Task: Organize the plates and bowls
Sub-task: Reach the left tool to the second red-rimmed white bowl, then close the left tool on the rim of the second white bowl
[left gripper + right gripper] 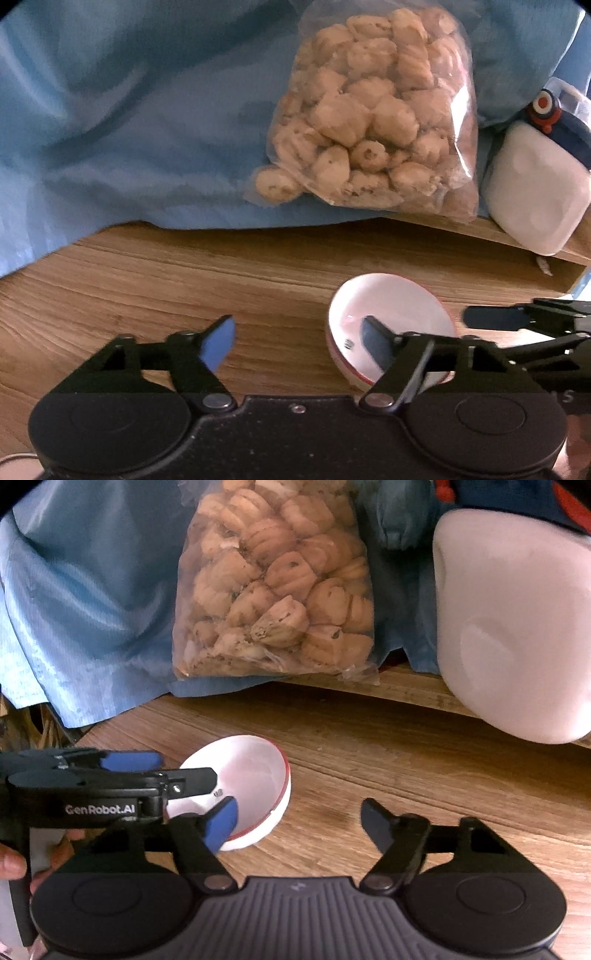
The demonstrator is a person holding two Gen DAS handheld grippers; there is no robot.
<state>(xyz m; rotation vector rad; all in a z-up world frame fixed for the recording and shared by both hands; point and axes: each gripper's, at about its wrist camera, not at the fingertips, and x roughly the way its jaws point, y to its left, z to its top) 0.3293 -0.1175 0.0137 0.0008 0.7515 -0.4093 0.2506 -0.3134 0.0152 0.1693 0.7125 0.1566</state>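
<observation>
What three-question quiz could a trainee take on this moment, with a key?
1. True or false: the left tongs are shut on the bowl.
2. What lies behind the bowl? A) clear bag of biscuits on blue cloth B) a stack of plates C) a kettle
3. Fill in: the bowl is white with a ___ rim line.

Key: 1 false, both the left and the right tongs stand open, and one left finger shows in front of the bowl; 2 A; 3 red.

The bowl [391,325] sits on the table [147,280], before the snack bag [373,110].
</observation>
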